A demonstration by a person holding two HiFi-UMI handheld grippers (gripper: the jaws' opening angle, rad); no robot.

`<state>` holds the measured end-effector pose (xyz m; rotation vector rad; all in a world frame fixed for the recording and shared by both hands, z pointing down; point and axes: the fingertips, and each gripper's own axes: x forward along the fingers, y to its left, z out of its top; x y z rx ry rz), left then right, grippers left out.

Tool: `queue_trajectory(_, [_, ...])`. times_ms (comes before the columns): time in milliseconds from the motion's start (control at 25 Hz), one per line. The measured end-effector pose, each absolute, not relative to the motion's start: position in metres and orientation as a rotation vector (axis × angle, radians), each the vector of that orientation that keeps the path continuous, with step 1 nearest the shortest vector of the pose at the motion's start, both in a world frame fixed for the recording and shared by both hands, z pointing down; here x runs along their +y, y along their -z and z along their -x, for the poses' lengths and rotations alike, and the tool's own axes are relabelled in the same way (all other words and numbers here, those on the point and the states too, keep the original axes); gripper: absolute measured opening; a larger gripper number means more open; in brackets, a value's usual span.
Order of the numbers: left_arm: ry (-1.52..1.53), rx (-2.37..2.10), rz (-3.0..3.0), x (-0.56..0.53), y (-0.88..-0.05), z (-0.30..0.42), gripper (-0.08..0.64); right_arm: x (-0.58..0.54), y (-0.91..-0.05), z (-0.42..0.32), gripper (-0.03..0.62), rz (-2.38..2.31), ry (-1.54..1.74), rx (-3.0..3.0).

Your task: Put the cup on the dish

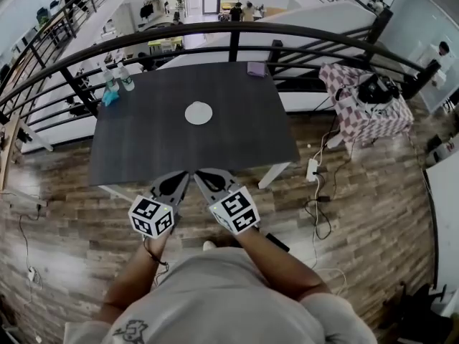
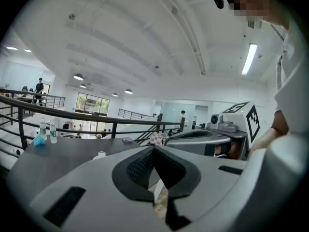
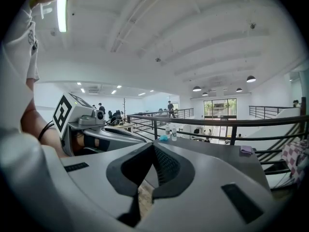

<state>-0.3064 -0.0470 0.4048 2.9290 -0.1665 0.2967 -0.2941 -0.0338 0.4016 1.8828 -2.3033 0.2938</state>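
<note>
White cup (image 1: 200, 110) upright on white round dish (image 1: 190, 118), middle of dark table (image 1: 143, 149).

Jaws of the left gripper (image 2: 154, 149) meet, empty, facing a dark table (image 2: 72, 149) bearing a white cup (image 2: 100, 154).

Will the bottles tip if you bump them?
Probably: the bottles stand tall and narrow, so a bump could topple them. They look like clear plastic, so likely light and not breakable. They sit near the table's corner, so they might fall off.

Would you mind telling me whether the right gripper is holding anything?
No, the right gripper has its jaws closed together with nothing between them.
</note>
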Motion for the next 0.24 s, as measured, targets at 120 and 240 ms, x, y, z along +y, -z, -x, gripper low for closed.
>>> queue_trajectory(120, [-0.274,-0.151,-2.938,-0.036,-0.407,0.331,-0.002,-0.024,-0.404,0.317,0.012,-1.892,-0.273,-2.288])
queue_trajectory(240, [-0.267,-0.135,-2.940,-0.027,-0.412,0.349,-0.001,-0.015,-0.406,0.335,0.012,-1.904,-0.265,-2.278])
